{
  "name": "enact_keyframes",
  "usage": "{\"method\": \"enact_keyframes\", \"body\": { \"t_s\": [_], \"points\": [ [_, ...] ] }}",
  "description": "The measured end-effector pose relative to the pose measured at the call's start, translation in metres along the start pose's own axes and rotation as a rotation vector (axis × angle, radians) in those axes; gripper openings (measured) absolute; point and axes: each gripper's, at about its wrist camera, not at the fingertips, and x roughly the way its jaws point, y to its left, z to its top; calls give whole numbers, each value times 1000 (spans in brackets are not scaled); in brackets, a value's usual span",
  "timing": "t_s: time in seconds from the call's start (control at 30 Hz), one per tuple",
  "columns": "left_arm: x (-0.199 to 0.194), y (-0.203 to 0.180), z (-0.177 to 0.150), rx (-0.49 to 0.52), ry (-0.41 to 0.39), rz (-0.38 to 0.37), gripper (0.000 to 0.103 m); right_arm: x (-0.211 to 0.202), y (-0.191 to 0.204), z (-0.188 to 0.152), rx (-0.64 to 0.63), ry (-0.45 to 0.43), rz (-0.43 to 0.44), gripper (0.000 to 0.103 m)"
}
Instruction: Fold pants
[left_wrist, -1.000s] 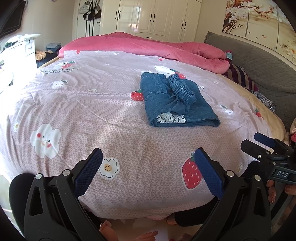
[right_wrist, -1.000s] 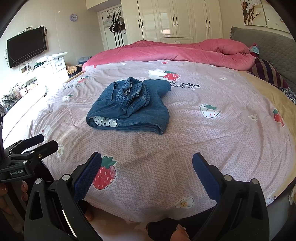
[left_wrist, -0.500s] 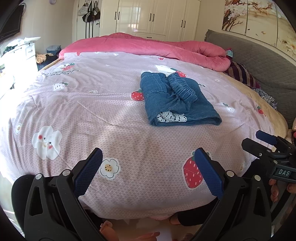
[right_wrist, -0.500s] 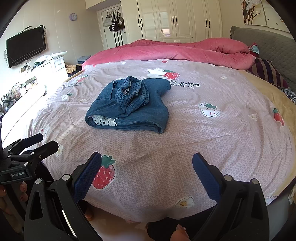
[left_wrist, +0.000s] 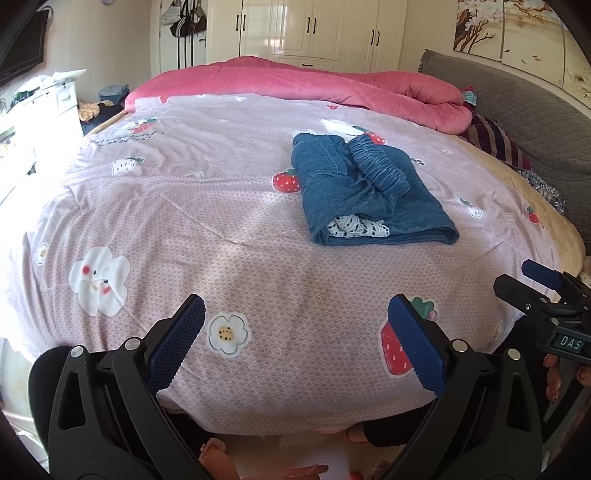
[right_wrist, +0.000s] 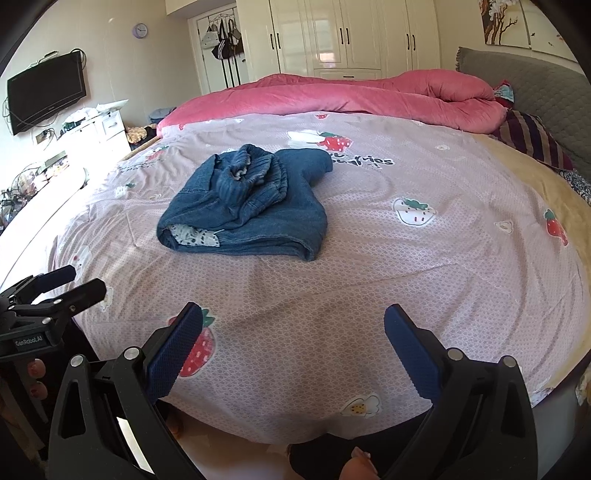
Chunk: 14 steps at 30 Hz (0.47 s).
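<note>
black left gripper (left_wrist: 295, 321), blue pads (left_wrist: 176, 341), silver screws

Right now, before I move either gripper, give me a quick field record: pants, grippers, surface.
pants: blue denim pants lie in a folded bundle on the bed, ribbed waistband on top, white lace showing at the near edge
left gripper: open, empty, apart from the pants
right gripper: open, empty, apart from the pants
surface: pink strawberry-print bedspread
behind: rolled pink quilt

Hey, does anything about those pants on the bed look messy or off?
Slightly. The pants are folded, but the gathered waistband sits bunched in a lump on top instead of flat, and a white lace lining pokes out at the near edge. Both grippers, left and right, are open, clear of them.
</note>
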Motion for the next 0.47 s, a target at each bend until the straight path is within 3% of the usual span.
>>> {"method": "enact_keyframes", "body": {
  "t_s": [0.17, 0.23, 0.3, 0.37, 0.47],
  "points": [
    [5, 29, 18, -57, -28, -76, 93, 14, -34, 9, 56, 4, -44, 98],
    [10, 51, 36, -85, -39, -52, 93, 19, -63, 21, 98, -14, -95, 98],
    [25, 81, 58, -96, -39, 31, 93, 26, -96, 37, 126, -28, -166, 98],
    [56, 122, 84, -90, -4, 176, 94, 39, -144, 59, 158, -25, -273, 98],
    [109, 187, 115, -121, 63, 276, 93, 65, -224, 89, 235, -8, -460, 98]
  ]
}}
